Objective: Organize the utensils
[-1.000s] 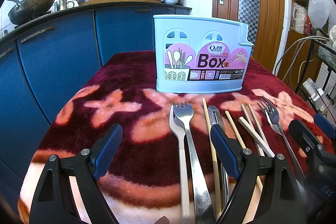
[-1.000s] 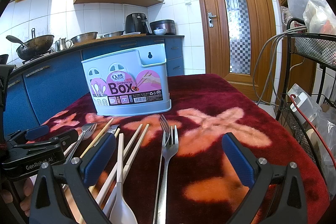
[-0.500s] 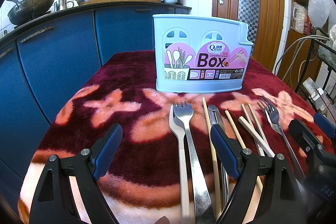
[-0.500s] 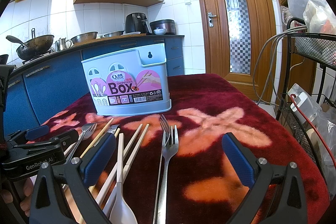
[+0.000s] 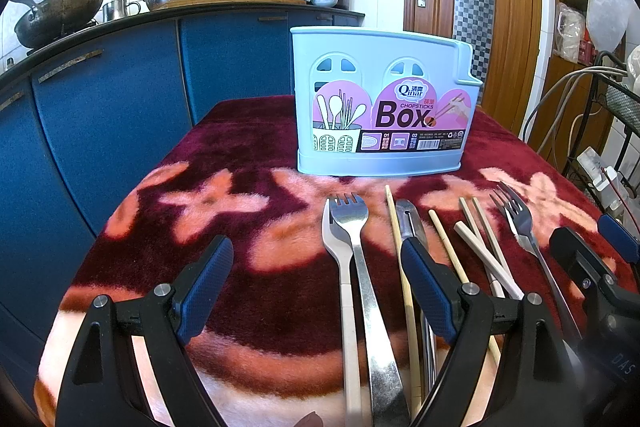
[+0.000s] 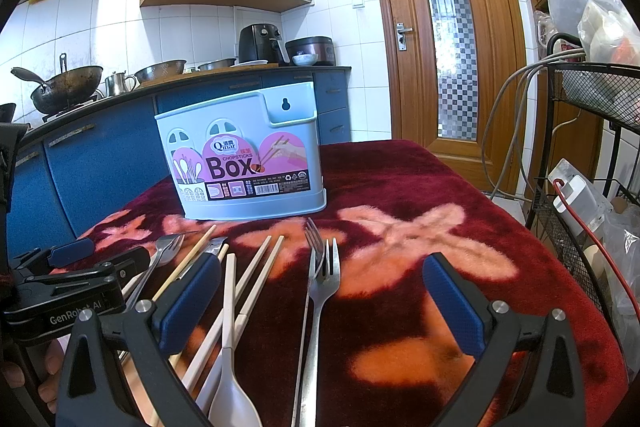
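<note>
A light blue chopsticks box stands upright at the far side of the red flowered blanket. In front of it lie several utensils in a row. From the left these are a white spoon, a steel fork, a bamboo chopstick, a peeler, pale chopsticks and two forks. My left gripper hangs open over the spoon and fork handles. My right gripper is open above the two forks, with a white spoon and chopsticks to its left. Neither holds anything.
Blue kitchen cabinets run close along the table's left and far side, with a wok on the counter. A black wire rack with cables and a power strip stands off the right edge. A wooden door is behind.
</note>
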The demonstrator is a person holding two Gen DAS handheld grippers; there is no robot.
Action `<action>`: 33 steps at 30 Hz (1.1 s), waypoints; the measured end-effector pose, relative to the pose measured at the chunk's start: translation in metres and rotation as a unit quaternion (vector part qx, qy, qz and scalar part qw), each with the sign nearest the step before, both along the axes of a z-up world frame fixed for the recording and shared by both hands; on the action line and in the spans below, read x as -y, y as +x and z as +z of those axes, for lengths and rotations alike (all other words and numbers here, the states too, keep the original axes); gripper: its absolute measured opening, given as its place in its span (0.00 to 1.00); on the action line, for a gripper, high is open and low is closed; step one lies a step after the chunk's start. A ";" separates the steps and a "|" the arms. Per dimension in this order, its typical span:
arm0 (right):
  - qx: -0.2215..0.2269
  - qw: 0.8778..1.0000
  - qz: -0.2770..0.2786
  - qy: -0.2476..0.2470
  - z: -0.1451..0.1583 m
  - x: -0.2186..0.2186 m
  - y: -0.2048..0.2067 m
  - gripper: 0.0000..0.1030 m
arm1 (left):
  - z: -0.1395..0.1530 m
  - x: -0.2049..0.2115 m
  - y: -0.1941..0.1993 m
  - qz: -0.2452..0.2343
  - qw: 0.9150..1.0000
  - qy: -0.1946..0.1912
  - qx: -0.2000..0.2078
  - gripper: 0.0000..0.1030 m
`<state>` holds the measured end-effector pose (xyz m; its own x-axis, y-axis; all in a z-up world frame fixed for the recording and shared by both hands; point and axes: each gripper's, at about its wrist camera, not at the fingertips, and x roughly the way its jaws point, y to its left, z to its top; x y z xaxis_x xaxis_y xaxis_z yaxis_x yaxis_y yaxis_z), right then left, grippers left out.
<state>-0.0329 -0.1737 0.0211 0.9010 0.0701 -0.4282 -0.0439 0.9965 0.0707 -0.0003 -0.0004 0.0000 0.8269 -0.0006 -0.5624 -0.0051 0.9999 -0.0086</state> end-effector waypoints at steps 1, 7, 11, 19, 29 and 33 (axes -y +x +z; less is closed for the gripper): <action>0.000 1.000 0.000 0.000 0.000 0.000 0.000 1.00 | 0.000 0.000 0.000 0.000 1.000 0.000 0.000 0.85; -0.004 1.000 0.001 0.003 -0.001 0.001 0.002 1.00 | -0.002 -0.001 0.001 -0.001 1.000 -0.001 -0.010 0.85; -0.029 0.999 0.002 0.017 -0.001 0.005 0.011 1.00 | -0.002 -0.003 0.006 -0.002 1.000 -0.011 -0.022 0.85; -0.096 0.995 0.015 0.022 0.005 0.018 0.029 1.00 | 0.003 -0.013 0.022 0.002 0.998 0.000 -0.062 0.85; -0.181 0.983 0.041 0.014 0.003 0.032 0.052 0.80 | -0.004 -0.022 0.048 -0.015 0.990 -0.035 -0.134 0.84; -0.208 0.976 0.057 0.018 -0.001 0.030 0.059 0.66 | 0.000 -0.015 0.050 -0.030 0.989 -0.046 -0.134 0.75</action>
<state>0.0265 -0.2033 0.0199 0.6351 0.1818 -0.7507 -0.1147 0.9833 0.1411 0.0496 0.0148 0.0005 0.6456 -0.1070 -0.7562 0.0395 0.9935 -0.1068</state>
